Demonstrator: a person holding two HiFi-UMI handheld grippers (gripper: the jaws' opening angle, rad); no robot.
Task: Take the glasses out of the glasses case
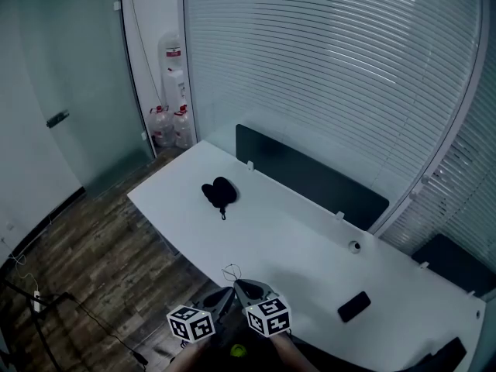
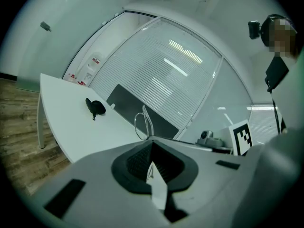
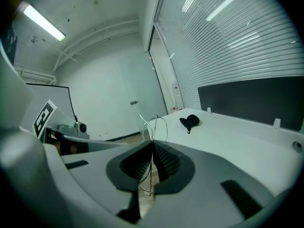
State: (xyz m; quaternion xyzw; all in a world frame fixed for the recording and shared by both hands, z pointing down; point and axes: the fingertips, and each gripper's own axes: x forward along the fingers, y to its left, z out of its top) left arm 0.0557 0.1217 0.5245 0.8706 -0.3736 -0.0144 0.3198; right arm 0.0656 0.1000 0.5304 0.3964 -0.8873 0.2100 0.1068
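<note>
Glasses (image 1: pixel 231 272) with a thin wire frame are held in the air over the near edge of the worktop (image 1: pixel 294 239), gripped from both sides at once. The left tongs (image 1: pixel 223 294) are closed together on one part of the frame, with a pale sliver of it seen pinched between the dark pads in the left gripper view, where the wire loop (image 2: pixel 142 121) rises just beyond the tips of the left tongs (image 2: pixel 151 139). The right tongs (image 1: pixel 246 288) are likewise clamped on the glasses; in the right gripper view a fine wire is seen running down between the ribbed pads of the right tongs (image 3: pixel 152 144), and the rims (image 3: pixel 154 124) stand up just past them. The two marker cubes are seen side by side at the bottom of the head view. The glasses case (image 1: pixel 219 192), black and soft-looking with a small tab hanging from it, lies well apart from the glasses, toward the far left end of the white worktop; whether it is open cannot be told. A black phone (image 1: pixel 354 306) lies flat on the worktop to the right, and a small round object (image 1: pixel 355 246) sits near the dark partition screen (image 1: pixel 310 178) fixed along the far edge. Slatted blinds (image 1: pixel 333 68) cover the curved glass wall behind, and wooden flooring (image 1: pixel 93 262) is seen to the left.
</note>
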